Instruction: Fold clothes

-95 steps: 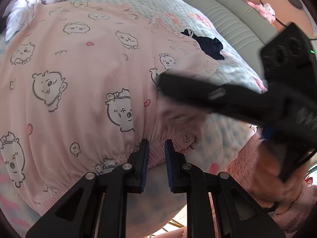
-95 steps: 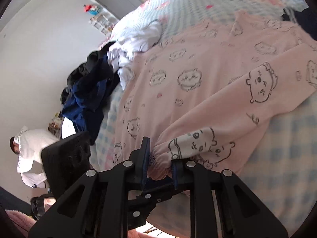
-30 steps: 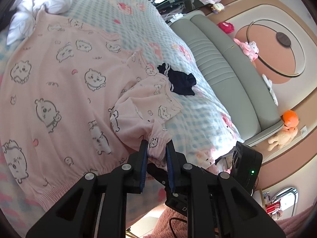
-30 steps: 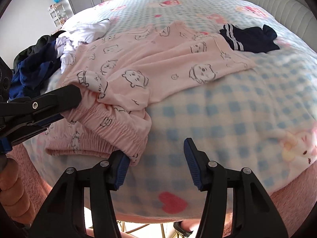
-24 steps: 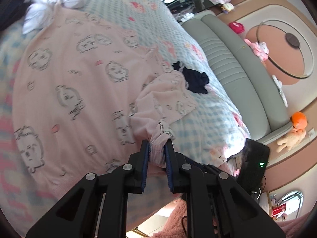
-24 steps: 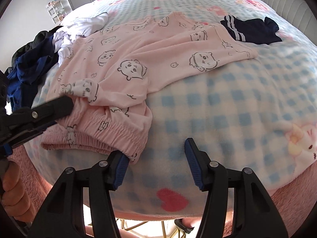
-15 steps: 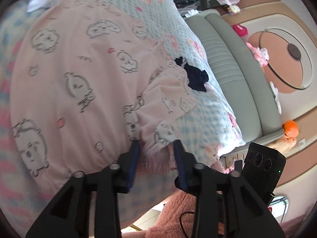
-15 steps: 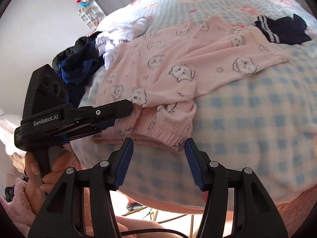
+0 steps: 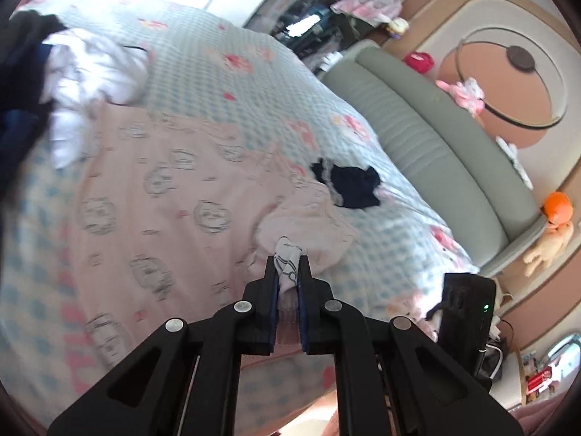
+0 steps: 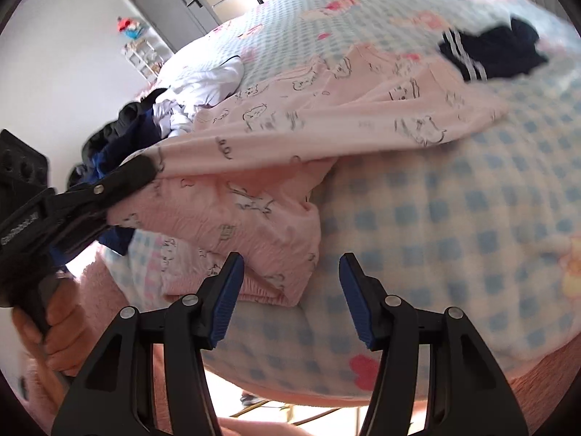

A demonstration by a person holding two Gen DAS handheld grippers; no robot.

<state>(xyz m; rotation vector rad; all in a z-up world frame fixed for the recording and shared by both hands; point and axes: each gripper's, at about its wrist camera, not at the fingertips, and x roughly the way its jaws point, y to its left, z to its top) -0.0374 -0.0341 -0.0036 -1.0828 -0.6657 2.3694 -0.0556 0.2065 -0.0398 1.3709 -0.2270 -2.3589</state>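
Only my right view is showing my open right hand-held gripper [image 10: 288, 290], while my left hand-held gripper [image 9: 288, 272], half a second ago apart, is closing onto the pink cartoon-print pyjama cuff [image 9: 287, 261].

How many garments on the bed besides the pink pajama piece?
3 visible: a navy striped item right of the pink pajama piece, a white garment and a dark pile at left. The pile may hide more.

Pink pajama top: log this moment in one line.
left hand-held gripper: closing on pink pajama top cuff | right hand-held gripper: open, empty | bed
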